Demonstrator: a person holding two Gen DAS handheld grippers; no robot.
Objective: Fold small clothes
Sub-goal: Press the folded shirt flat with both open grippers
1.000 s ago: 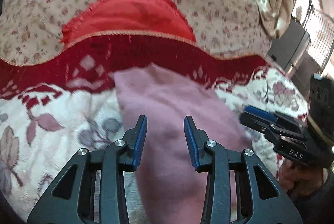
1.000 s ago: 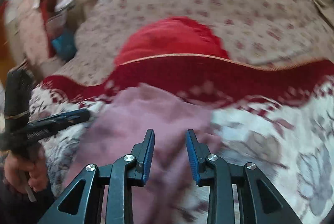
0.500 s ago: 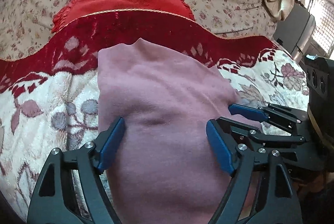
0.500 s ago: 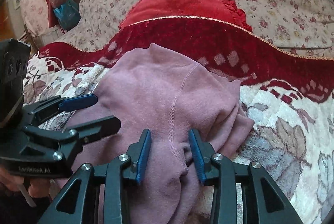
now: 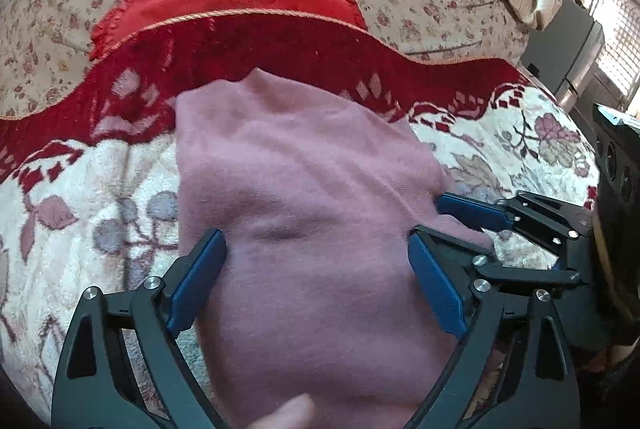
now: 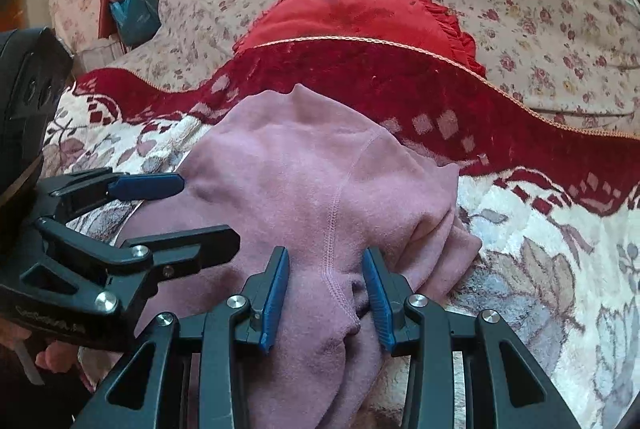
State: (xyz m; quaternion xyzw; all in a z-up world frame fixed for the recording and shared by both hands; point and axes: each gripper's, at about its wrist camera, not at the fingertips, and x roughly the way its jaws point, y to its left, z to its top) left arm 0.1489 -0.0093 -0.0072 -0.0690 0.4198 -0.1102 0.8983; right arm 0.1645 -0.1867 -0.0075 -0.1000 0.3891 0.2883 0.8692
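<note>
floral blanket (image 5: 80,189) under pink garment (image 5: 304,189).

Both wrist views look steeply down, close over the same pink garment (image 5: 304,213), from opposite sides.

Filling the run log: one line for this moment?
garment: flat on blanket | left gripper: open, jaws just widened | right gripper: open, astride seam

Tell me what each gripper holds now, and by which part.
Nothing is held. The left gripper and the right gripper have just been opening; the pink garment lies between their jaws, unclamped.
</note>
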